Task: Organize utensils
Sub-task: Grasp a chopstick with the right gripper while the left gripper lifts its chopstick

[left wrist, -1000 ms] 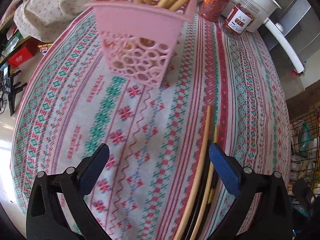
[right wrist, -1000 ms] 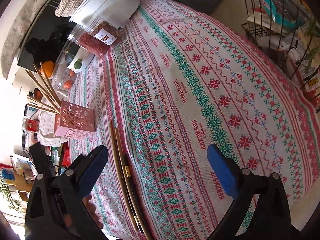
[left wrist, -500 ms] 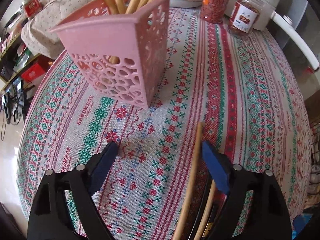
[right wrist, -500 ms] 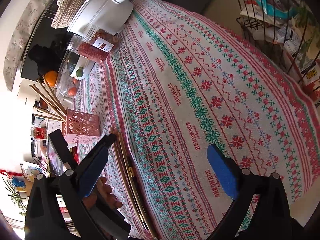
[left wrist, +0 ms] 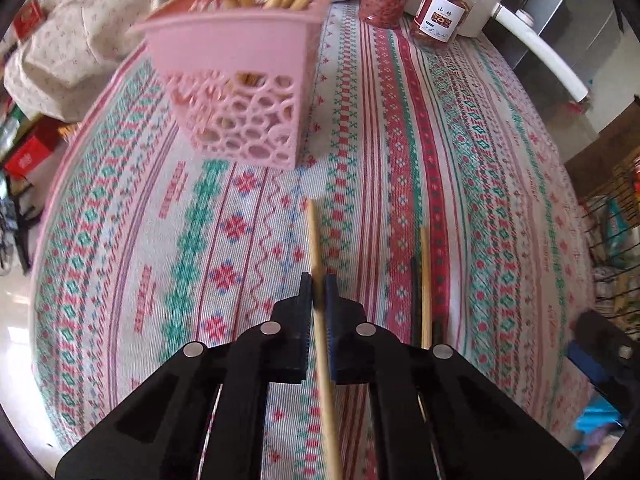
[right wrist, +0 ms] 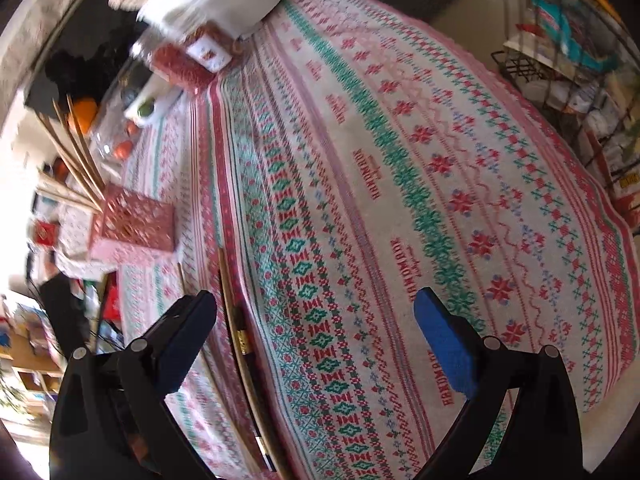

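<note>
Between the left claw's [left wrist: 319,292] clamped pads runs a slim, pale wooden chopstick [left wrist: 315,248]; right claw [right wrist: 316,320] gapes wide.

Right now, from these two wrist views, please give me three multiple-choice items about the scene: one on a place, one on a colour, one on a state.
1. Where do the chopsticks not yet sorted lie?
A. on the tablecloth
B. inside the white pot
C. on the floor

2. What colour is the holder with the upright chopsticks?
A. green
B. pink
C. black

3. What is the state of the left gripper?
A. wide open over the cloth
B. shut on nothing
C. shut on one chopstick

Answers:
1 A: the loose chopsticks lie flat on the tablecloth.
2 B: the holder is pink with a cut-out pattern.
3 C: the left gripper has its pads pressed on a light wooden chopstick; the right gripper is open.
</note>
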Motion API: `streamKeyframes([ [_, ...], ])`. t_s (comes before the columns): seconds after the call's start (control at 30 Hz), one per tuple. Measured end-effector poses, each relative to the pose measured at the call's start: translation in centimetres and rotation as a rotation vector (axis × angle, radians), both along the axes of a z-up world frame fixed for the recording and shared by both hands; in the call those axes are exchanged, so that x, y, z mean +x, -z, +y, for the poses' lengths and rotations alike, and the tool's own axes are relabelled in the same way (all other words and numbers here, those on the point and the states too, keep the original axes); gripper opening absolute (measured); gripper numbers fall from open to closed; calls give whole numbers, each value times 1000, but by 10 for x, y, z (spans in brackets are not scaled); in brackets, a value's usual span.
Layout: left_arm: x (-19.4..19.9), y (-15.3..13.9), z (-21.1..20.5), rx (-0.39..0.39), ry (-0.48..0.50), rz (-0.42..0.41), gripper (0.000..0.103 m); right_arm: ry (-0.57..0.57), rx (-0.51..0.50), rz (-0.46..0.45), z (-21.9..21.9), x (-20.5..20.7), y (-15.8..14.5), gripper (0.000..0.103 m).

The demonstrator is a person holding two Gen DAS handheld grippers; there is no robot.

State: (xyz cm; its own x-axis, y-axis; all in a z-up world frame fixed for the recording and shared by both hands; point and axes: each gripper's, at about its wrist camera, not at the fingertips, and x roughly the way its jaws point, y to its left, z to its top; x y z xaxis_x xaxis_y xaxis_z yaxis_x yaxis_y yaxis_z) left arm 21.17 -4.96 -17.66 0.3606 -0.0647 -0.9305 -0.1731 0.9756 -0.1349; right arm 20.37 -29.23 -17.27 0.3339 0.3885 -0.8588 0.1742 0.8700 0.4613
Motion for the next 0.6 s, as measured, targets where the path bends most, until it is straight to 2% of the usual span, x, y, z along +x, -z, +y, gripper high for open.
streamKeyframes([
  [0.17,-33,-27,18,-36,26,-60,5,-96,-100,-8,38,7,7,96],
  [0.27,-56,-48,28,-64,25,-113,5,-133,-155,-45,61,12,7,96],
  [0.4,-71,-60,41,-75,26,-141,5,-152,-213,-109,86,23,4,95],
  [0.47,-72,-63,45,-61,26,-154,5,-165,-225,-109,97,28,7,89],
  [0.53,-68,-64,47,-66,25,-154,5,-171,-229,-101,105,30,11,77],
  [0.6,-70,-64,53,-77,18,-148,5,-186,-262,-102,116,32,14,70],
])
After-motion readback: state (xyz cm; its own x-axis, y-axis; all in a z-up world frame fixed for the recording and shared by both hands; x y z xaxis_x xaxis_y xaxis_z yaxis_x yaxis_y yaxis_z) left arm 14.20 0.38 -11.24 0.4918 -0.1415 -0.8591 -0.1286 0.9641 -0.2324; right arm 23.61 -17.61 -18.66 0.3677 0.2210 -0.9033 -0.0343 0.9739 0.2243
